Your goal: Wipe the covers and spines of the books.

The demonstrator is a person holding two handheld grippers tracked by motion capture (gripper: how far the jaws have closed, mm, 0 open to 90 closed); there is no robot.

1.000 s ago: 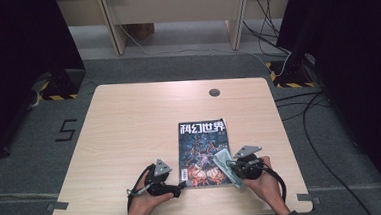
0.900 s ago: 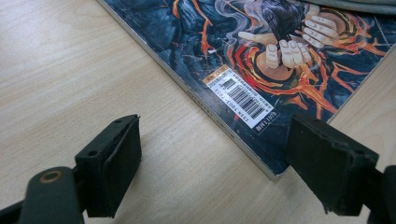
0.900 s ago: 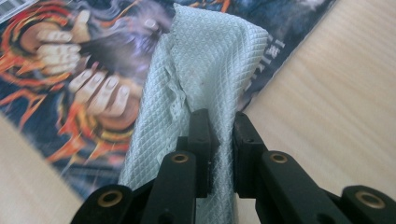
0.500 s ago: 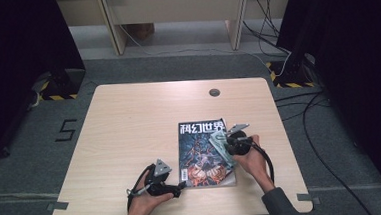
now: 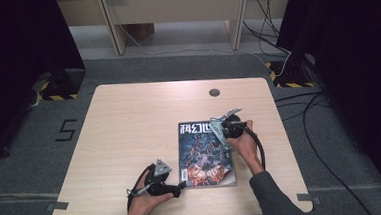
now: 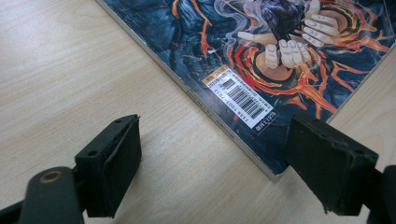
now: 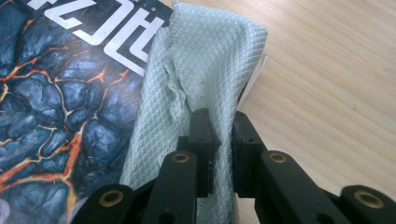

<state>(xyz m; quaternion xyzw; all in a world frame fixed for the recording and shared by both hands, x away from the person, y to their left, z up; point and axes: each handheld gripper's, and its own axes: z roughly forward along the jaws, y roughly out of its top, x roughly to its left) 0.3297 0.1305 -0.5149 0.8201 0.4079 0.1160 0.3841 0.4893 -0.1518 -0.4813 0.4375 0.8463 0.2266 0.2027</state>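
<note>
A pale wooden table (image 5: 129,121) fills the scene. Left of the magazine (image 5: 201,157), the left gripper (image 5: 176,188) rests with jaws wide apart, straddling the near spine corner. On the magazine's far right edge, the right gripper (image 5: 224,135) pinches a cloth (image 7: 205,65): soft, light, probably best held by its fold. The cloth's lower end is hidden by the jaws.

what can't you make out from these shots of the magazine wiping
- Pale green waffle-textured cloth: its lower part is hidden between the right tongs in the right gripper view, and it is too small to read in the high view.
- Dark lava-patterned magazine: cut off by the frame's top edge in the left gripper view.
- Barcode label: digits too small.
</note>
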